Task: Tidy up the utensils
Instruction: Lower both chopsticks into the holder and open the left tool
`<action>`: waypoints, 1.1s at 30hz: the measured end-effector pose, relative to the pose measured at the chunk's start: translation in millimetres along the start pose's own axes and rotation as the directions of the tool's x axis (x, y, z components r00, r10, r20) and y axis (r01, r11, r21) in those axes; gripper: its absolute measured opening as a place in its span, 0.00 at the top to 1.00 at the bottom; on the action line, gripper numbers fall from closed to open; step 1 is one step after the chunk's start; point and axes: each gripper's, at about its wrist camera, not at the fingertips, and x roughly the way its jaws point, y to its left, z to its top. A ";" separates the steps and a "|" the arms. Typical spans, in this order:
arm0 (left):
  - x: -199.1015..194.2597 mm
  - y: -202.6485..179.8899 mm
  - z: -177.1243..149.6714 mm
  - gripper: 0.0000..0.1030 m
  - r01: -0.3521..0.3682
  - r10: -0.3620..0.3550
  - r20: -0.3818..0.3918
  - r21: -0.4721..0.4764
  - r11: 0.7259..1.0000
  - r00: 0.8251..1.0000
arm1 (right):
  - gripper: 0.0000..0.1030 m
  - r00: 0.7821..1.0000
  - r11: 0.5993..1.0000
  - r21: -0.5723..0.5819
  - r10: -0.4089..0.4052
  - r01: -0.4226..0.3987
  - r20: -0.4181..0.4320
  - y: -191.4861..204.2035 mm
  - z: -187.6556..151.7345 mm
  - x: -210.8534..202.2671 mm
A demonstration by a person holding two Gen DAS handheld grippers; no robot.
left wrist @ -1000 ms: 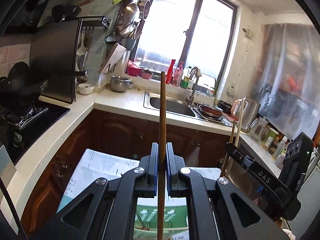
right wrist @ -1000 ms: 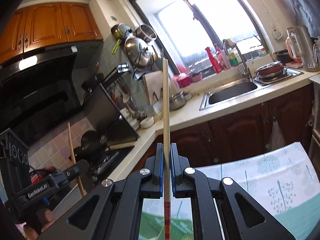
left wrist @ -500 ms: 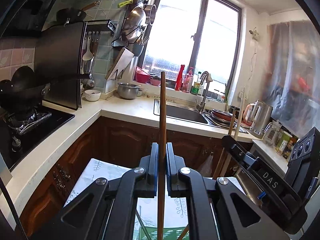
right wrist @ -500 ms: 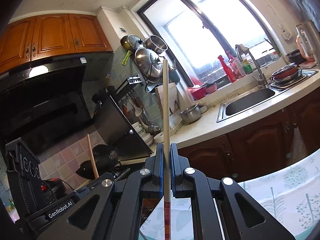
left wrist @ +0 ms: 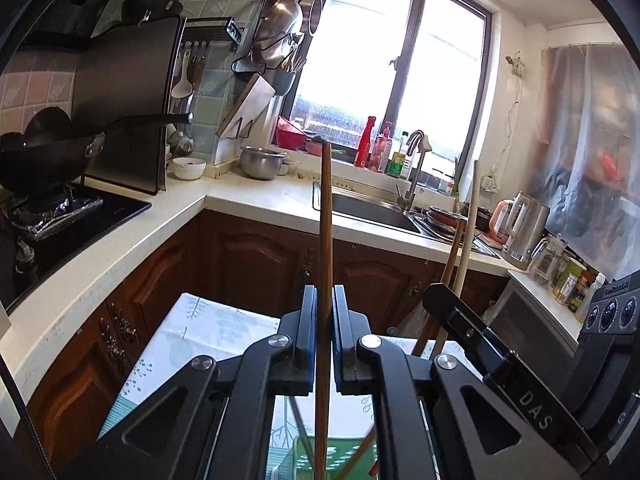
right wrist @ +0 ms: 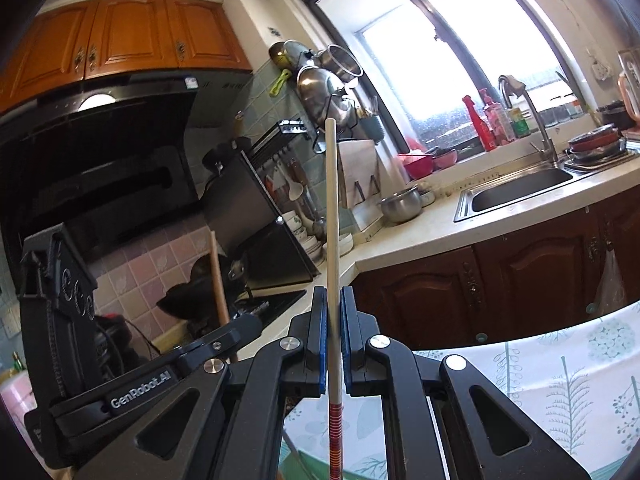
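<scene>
My left gripper (left wrist: 325, 292) is shut on a brown wooden chopstick (left wrist: 325, 220) that stands upright between its blue pads. My right gripper (right wrist: 332, 292) is shut on a white chopstick (right wrist: 332, 208) with a red-striped lower end, also upright. Each gripper shows in the other's view: the right gripper (left wrist: 440, 300) with its pale stick (left wrist: 468, 220) to my right, the left gripper (right wrist: 248, 324) with its wooden stick (right wrist: 216, 268) at lower left. Below the left jaws lies a green perforated basket (left wrist: 340, 456) with thin sticks leaning in it.
A table with a leaf-patterned cloth (left wrist: 200, 332) lies under both grippers. Behind it runs an L-shaped white counter (left wrist: 248, 200) over brown cabinets, with a sink (left wrist: 368, 208), a wok on the stove (left wrist: 44, 156), a steel bowl (left wrist: 262, 162) and a kettle (left wrist: 524, 228).
Both grippers have sunk, so the counter and window sit higher in each view. The right gripper swung toward the stove side and nearer the left one. The green basket has come into the left view.
</scene>
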 end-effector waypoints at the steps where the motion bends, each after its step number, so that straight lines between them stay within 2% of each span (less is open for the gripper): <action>1: 0.3 0.0 -3.8 0.96 0.004 -0.004 -0.008 0.003 1.000 1.000 | 0.95 1.000 1.000 -0.009 0.004 -0.004 -0.010 3.1 -5.2 1.5; 8: 0.3 -2.0 -26.9 0.96 0.034 -0.032 -0.065 0.029 0.999 0.997 | 0.95 0.997 0.998 -0.045 0.032 -0.035 -0.066 21.8 -38.6 -2.1; 15: -6.4 2.8 -37.8 0.90 0.037 -0.037 -0.105 0.000 0.999 0.994 | 0.93 0.981 1.000 -0.015 0.017 -0.021 -0.195 32.5 -57.0 5.0; 18: -11.4 5.9 -37.6 0.85 0.035 -0.037 -0.108 -0.016 0.999 0.993 | 0.89 0.976 1.000 0.018 0.018 -0.014 -0.215 34.5 -52.4 7.3; 20: -15.5 7.6 -36.3 0.76 0.045 -0.047 -0.112 -0.026 0.999 0.993 | 0.82 0.977 0.999 0.041 0.013 -0.005 -0.212 34.3 -46.7 6.0; 21: -17.6 7.5 -35.7 0.73 0.047 -0.050 -0.113 -0.027 0.999 0.992 | 0.70 0.978 0.998 0.057 0.011 0.001 -0.208 34.7 -44.9 5.9; 22: -19.7 7.4 -34.9 0.67 0.049 -0.052 -0.113 -0.026 0.998 0.992 | 0.63 0.980 0.998 0.066 0.006 0.007 -0.199 33.1 -38.0 2.0; 25: -32.2 5.1 -35.0 0.60 0.073 -0.074 -0.109 -0.015 0.997 0.991 | 0.62 0.981 0.994 0.111 0.004 0.018 -0.194 28.6 -25.0 -3.4; 29: -46.7 2.8 -39.2 0.59 0.108 -0.106 -0.122 0.008 0.994 0.987 | 0.62 0.983 0.980 0.199 0.016 0.020 -0.181 17.7 -8.8 -9.8; 33: -58.8 -2.8 -52.3 0.59 0.175 -0.161 -0.174 0.071 0.982 0.972 | 0.62 0.988 0.974 0.226 0.014 0.022 -0.156 13.1 2.7 -15.3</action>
